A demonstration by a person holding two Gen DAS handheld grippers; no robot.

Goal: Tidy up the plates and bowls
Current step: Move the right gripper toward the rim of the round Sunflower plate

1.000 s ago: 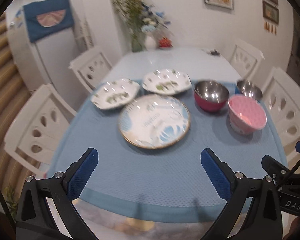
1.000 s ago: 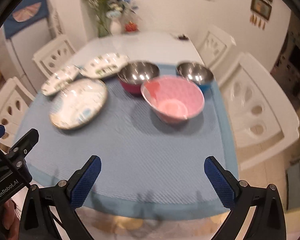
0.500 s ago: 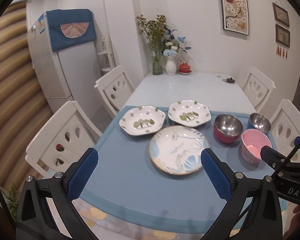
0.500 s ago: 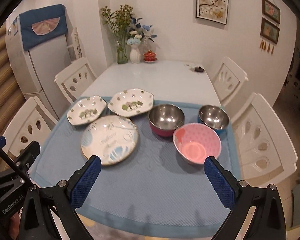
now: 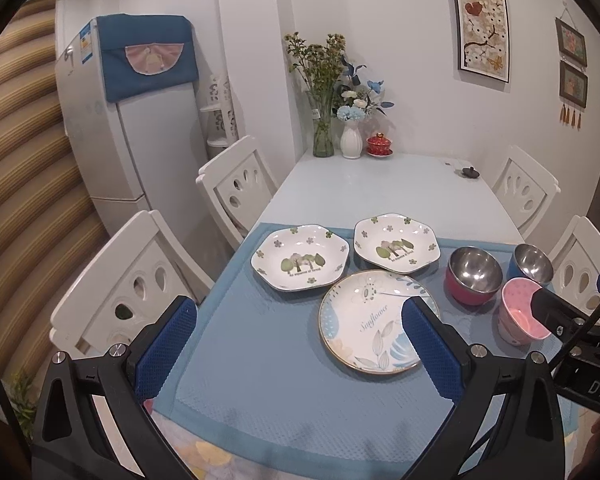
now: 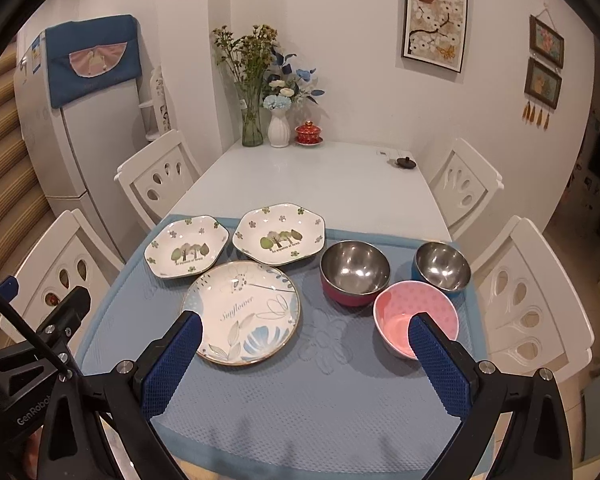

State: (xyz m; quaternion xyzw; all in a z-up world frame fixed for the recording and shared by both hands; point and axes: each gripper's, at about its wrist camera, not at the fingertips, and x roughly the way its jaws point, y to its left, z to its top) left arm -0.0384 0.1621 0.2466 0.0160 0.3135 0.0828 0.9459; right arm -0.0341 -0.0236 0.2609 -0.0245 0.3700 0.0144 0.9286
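Risk I note: both claws, left (image 5: 298, 338) and right (image 6: 306, 354), gape wide and empty above the bench, plates (image 6: 241, 311) left, bowls (image 6: 416, 319) right; glazed rims could slip when pinched.

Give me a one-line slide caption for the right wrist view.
Open right gripper above a blue mat holding three plates, including the round Sunflower plate, and three bowls, including the pink bowl.
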